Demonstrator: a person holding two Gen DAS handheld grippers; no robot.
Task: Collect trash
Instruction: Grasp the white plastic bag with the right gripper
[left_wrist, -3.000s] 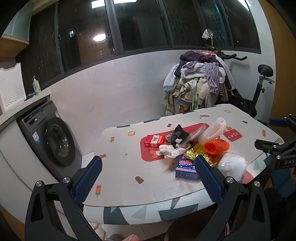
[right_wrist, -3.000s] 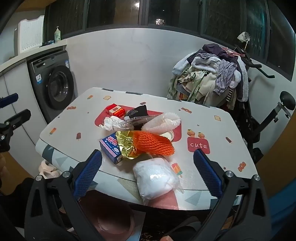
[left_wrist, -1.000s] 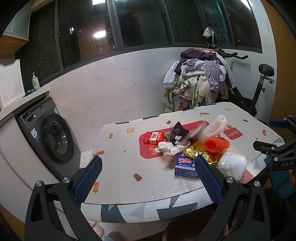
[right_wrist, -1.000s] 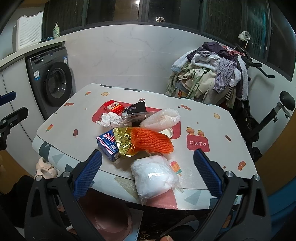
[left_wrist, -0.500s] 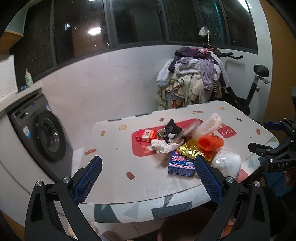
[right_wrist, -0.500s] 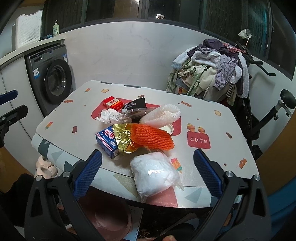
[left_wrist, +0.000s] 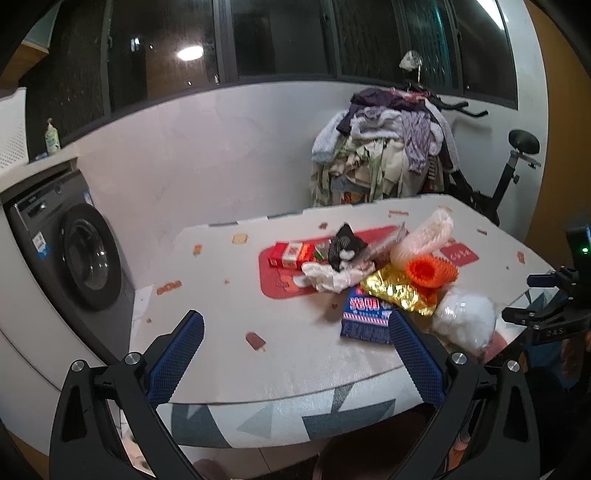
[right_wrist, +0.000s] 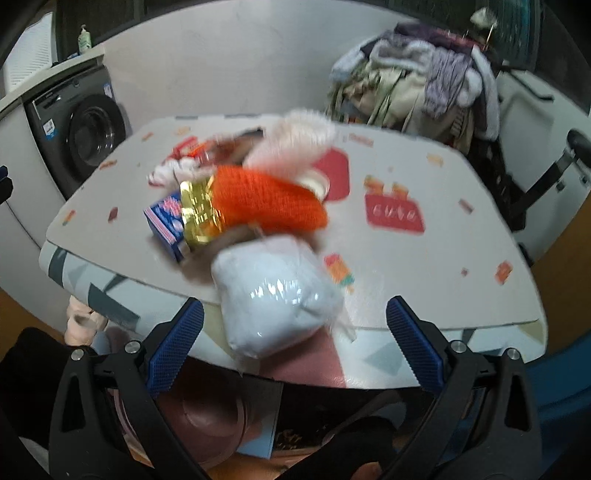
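Observation:
A pile of trash lies on the table (left_wrist: 280, 354): a red box (left_wrist: 290, 254), crumpled white tissue (left_wrist: 327, 277), a blue box (left_wrist: 364, 314), gold foil (left_wrist: 397, 290), orange foam net (left_wrist: 430, 272), white foam net (left_wrist: 424, 234) and a clear bag of white stuff (left_wrist: 463, 321). My left gripper (left_wrist: 293, 354) is open and empty, above the table's near edge. My right gripper (right_wrist: 293, 339) is open and empty, close to the white bag (right_wrist: 275, 295) at the table edge. The orange net (right_wrist: 269, 201), foil (right_wrist: 199, 210) and blue box (right_wrist: 166, 221) lie behind it.
A washing machine (left_wrist: 70, 251) stands at left. A clothes-draped exercise bike (left_wrist: 391, 147) stands behind the table. A round pinkish bin (right_wrist: 207, 417) sits on the floor below the table edge. The right gripper shows at the left view's right edge (left_wrist: 550, 314).
Both grippers have moved closer to the table. The right view is motion-blurred and the white bag now sits just ahead of the right gripper's fingers. Both stay open.

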